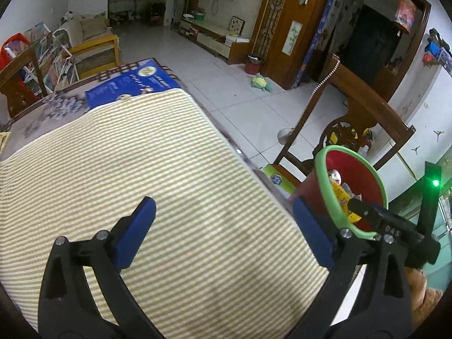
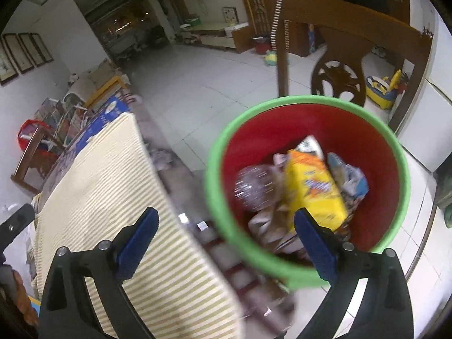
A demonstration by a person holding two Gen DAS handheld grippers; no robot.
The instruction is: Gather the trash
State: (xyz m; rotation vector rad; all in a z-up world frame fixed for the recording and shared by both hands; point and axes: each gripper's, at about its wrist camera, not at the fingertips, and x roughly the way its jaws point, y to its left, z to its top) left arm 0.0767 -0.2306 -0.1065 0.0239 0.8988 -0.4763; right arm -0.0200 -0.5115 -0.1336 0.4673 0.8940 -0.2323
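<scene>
Red bin [image 2: 364, 130] of trash under open right claw [image 2: 226, 243]

One red bin [image 2: 375, 130] with a green rim holds one yellow carton [image 2: 313, 186], one clear crumpled bottle [image 2: 254, 186] and one bluish wrapper [image 2: 353, 180]. One wooden chair [image 2: 339, 42] stands behind it.

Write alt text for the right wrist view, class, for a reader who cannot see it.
The open, empty right gripper hovers over a red bin with a green rim holding trash, including a yellow carton and a crumpled clear bottle. To the left lies a striped cloth on a table; a wooden chair stands behind the bin.
</scene>
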